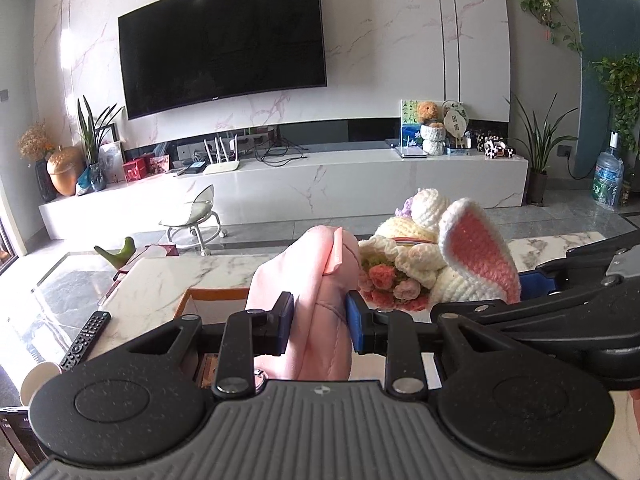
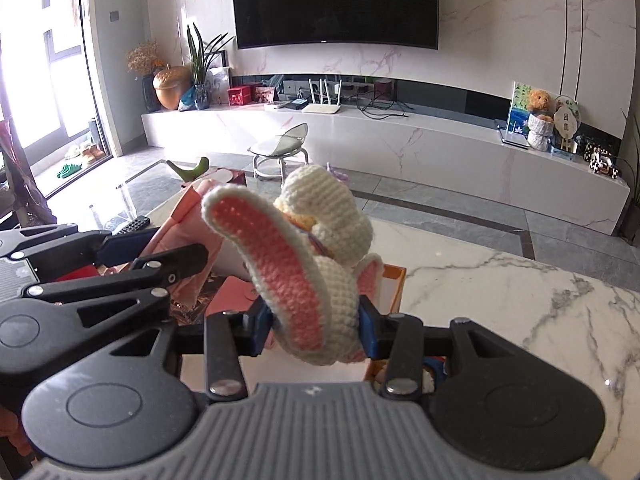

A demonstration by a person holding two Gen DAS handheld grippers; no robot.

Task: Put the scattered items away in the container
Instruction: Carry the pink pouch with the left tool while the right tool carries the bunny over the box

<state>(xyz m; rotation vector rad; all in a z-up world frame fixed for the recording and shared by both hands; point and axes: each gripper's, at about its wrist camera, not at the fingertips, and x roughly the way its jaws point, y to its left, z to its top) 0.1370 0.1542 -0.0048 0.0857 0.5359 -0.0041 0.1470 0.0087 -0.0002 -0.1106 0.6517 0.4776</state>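
My left gripper (image 1: 319, 322) is shut on a pink fabric pouch (image 1: 312, 280) and holds it up above an orange-rimmed box (image 1: 216, 294). My right gripper (image 2: 314, 330) is shut on a cream crocheted bunny (image 2: 320, 248) with pink-lined ears and a small flower bouquet (image 1: 386, 280). The bunny hangs over the same box (image 2: 394, 276), right beside the pouch (image 2: 188, 236). The right gripper shows at the right of the left wrist view (image 1: 532, 312). The left gripper shows at the left of the right wrist view (image 2: 120, 256). The box's inside is mostly hidden.
The box stands on a white marble table (image 2: 520, 300). A black remote (image 1: 86, 340) and a white cup (image 1: 38, 380) lie near the table's left edge. A green bird figure (image 1: 120, 254) and a red box (image 1: 166, 249) sit at its far end. A small stool (image 2: 280, 152) stands beyond.
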